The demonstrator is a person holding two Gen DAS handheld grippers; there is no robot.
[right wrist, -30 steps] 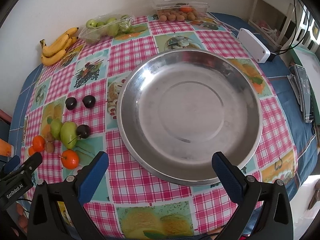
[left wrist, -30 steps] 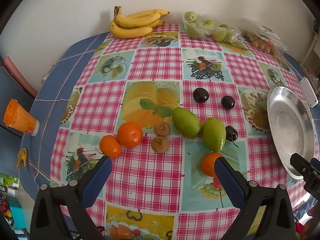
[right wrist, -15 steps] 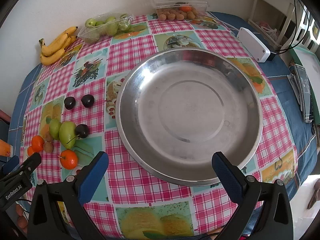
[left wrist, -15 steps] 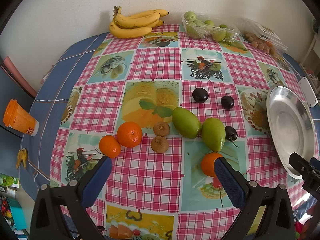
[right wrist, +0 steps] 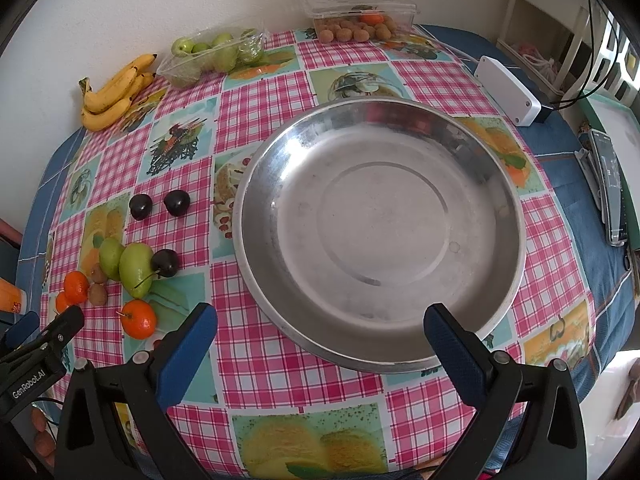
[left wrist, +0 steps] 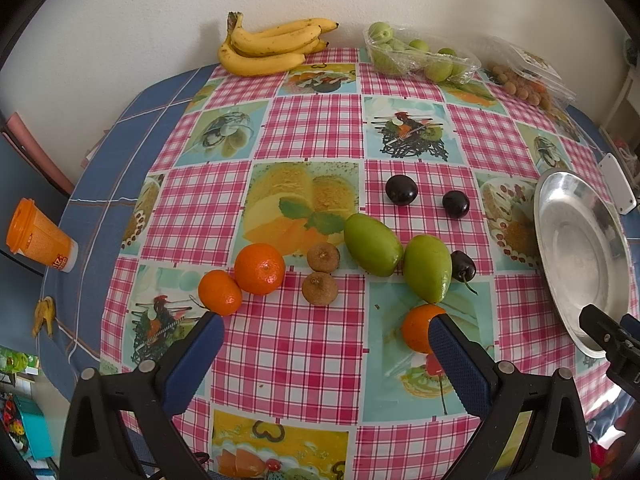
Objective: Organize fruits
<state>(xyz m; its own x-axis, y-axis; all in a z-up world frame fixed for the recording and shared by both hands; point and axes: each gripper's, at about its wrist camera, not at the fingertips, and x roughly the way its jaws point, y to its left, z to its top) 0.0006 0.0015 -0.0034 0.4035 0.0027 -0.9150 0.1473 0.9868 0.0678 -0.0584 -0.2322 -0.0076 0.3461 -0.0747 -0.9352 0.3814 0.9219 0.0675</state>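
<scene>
Through the left wrist camera, the left gripper hangs over the near edge of the table with its jaws spread wide and nothing between them. One orange sits partly behind its right finger. Two more oranges, two brown fruits, two green mangoes and three dark plums lie loose mid-table. Bananas and a tray of green fruit line the far edge; an orange cup stands at the left edge.

Through the right wrist camera, the right gripper, jaws also wide apart and empty, hovers at the near rim of the one steel bowl, which holds nothing. A white box and a remote lie toward the right edge.
</scene>
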